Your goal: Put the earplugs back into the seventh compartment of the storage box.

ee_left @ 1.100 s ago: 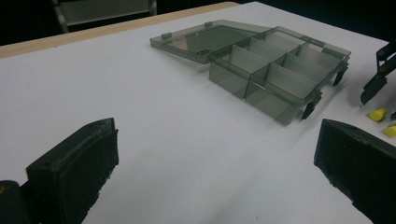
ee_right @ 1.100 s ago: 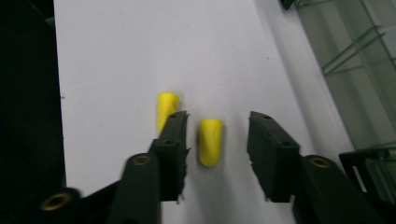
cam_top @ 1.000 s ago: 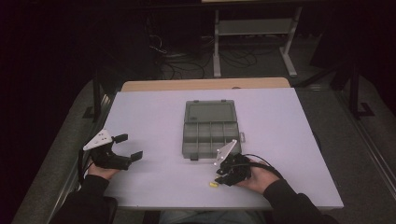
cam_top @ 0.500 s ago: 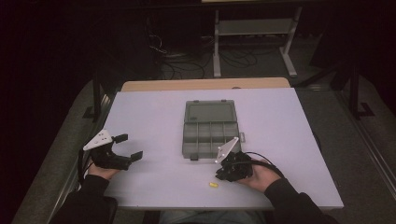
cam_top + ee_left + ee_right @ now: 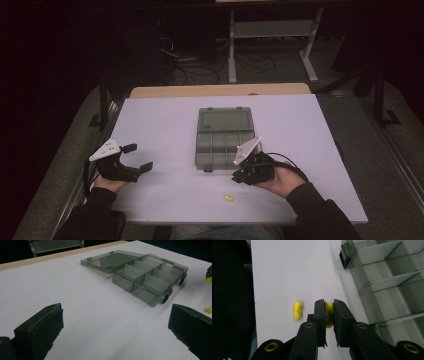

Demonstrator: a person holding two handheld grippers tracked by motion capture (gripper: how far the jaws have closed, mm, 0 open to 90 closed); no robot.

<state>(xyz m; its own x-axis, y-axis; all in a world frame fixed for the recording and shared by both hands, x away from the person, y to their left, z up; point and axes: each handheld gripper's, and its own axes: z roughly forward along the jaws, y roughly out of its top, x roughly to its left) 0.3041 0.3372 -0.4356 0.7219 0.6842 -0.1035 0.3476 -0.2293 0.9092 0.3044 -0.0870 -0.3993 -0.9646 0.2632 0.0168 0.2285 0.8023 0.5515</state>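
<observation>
A smoky clear compartment box (image 5: pixel 224 137) lies open in the middle of the white table, its lid flat behind it. My right gripper (image 5: pixel 235 177) hovers just in front of the box's near right corner. Its jaws (image 5: pixel 329 305) are shut on a small yellow piece (image 5: pixel 329 315). A second yellow piece (image 5: pixel 228 198) lies loose on the table near the front edge, just left of the jaws (image 5: pixel 298 310). My left gripper (image 5: pixel 139 157) rests at the table's left side, open and empty, its jaws (image 5: pixel 115 325) facing the box (image 5: pixel 147 277).
The white table (image 5: pixel 310 150) has bare room on both sides of the box. A wooden strip (image 5: pixel 220 90) runs along its far edge. Behind it stand a metal frame (image 5: pixel 270 30) and floor cables in the dark.
My right gripper has risen off the table with a yellow piece between its jaws and drifted toward the box, leaving the other yellow piece behind. The left gripper has stayed put.
</observation>
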